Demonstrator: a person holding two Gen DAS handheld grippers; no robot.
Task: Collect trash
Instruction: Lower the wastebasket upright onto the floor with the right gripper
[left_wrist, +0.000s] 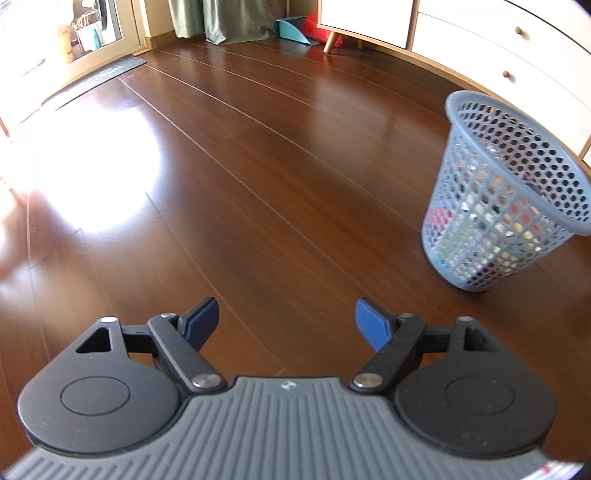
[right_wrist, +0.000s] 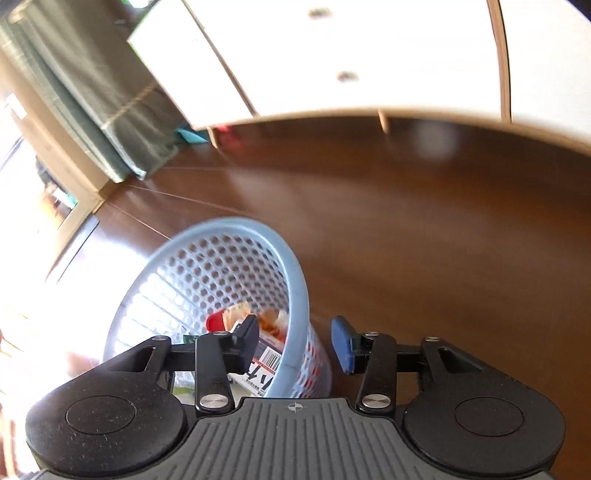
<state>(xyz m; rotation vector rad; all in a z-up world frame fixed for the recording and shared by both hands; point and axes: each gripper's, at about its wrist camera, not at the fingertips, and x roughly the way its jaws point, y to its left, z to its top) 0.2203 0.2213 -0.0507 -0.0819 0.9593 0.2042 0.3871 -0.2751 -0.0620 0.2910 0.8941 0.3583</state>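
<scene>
- Left wrist view: floor (left_wrist: 258, 177) bare across centre and left of frame; open passage ahead of the left gripper (left_wrist: 286, 321), jaws wide with nothing between.
- Basket (left_wrist: 506, 192) stands at right edge, upright, part full of trash; the only obstacle on the open floor.
- Cabinet (left_wrist: 498, 40) lines the upper right, just behind the basket; a low gap shows under it beside its leg (left_wrist: 330, 42).
- Curtain (left_wrist: 236, 18) and dustpan (left_wrist: 293, 31) block the top centre corner.
- Mat (left_wrist: 99, 75) lies flat at upper left by the door.
- Right wrist view: right gripper (right_wrist: 295, 345), jaws apart and empty, straddles the basket's near rim (right_wrist: 295, 280); mouth open at lower centre, trash (right_wrist: 266, 325) low inside.
- Floor at right of frame bare up to the cabinet.
</scene>
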